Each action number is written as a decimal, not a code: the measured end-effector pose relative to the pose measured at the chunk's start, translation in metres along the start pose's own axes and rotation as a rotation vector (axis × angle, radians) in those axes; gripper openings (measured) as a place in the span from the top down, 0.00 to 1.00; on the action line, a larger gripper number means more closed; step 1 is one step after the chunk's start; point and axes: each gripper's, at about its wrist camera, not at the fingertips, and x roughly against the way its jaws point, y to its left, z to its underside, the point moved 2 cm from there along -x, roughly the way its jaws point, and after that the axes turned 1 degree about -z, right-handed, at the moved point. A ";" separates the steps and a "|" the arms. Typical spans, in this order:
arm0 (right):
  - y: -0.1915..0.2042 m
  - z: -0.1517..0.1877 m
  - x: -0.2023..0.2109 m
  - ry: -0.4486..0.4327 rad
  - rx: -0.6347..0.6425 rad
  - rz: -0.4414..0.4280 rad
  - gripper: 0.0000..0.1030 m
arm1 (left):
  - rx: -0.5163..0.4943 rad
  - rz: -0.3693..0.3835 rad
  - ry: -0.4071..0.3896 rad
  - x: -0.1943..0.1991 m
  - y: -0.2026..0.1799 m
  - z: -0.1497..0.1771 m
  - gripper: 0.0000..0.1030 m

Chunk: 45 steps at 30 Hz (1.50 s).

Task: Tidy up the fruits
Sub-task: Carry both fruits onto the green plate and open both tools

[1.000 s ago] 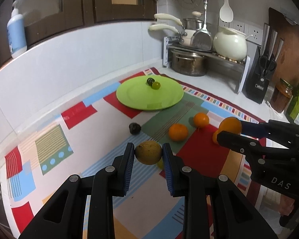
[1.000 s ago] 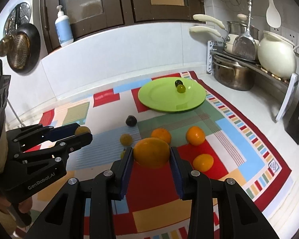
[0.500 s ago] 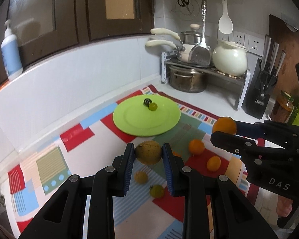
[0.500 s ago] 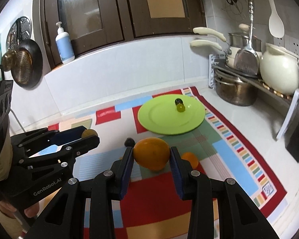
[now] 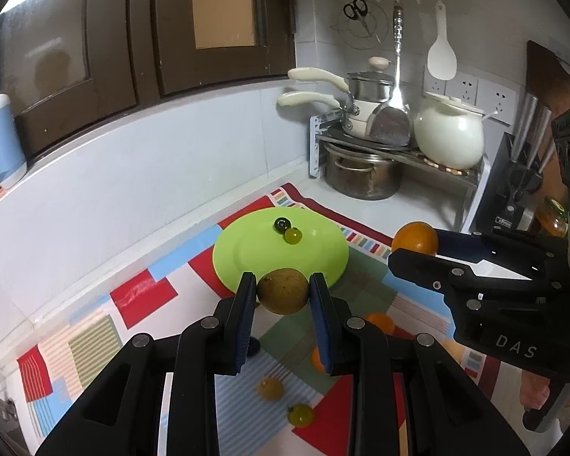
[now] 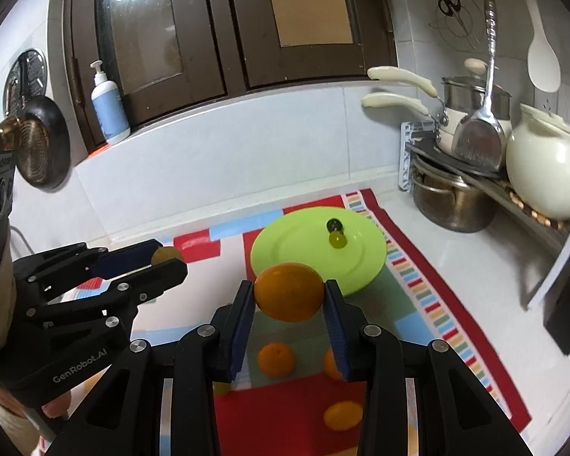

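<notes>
Now each claw clamps one fruit, left claw (image 5: 283, 290) brownish, right claw (image 6: 288, 292) orange; two on plate (image 5: 247, 254).

White pot (image 5: 449, 140) & steel pan (image 5: 363, 180) are seen on rack at 2 o'clock; soap bottle (image 6: 109, 107) at 10; knife block, prob., (image 5: 511, 199) at 3.

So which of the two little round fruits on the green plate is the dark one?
The one farther back on the green plate, the dark fruit. It looks nearly black, while the fruit touching it in front is yellow-green.
</notes>
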 end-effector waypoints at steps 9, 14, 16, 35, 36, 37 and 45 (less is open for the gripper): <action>-0.012 -0.031 -0.025 0.027 0.007 -0.001 0.64 | 0.003 0.001 0.035 -0.029 0.007 -0.027 0.72; -0.018 -0.040 -0.043 0.061 0.014 -0.010 0.64 | 0.009 0.007 0.057 -0.048 0.010 -0.038 0.72; -0.021 -0.043 -0.053 0.076 0.014 -0.013 0.64 | 0.015 0.010 0.070 -0.057 0.013 -0.042 0.72; -0.055 -0.050 -0.142 0.201 -0.010 -0.022 0.64 | 0.032 0.023 0.175 -0.154 0.034 -0.046 0.72; -0.056 -0.049 -0.147 0.209 -0.013 -0.022 0.64 | 0.033 0.025 0.182 -0.159 0.035 -0.045 0.72; -0.058 -0.048 -0.152 0.217 -0.015 -0.021 0.64 | 0.035 0.027 0.191 -0.165 0.037 -0.044 0.72; -0.065 -0.037 -0.187 0.283 -0.023 -0.022 0.64 | 0.045 0.035 0.252 -0.203 0.044 -0.032 0.72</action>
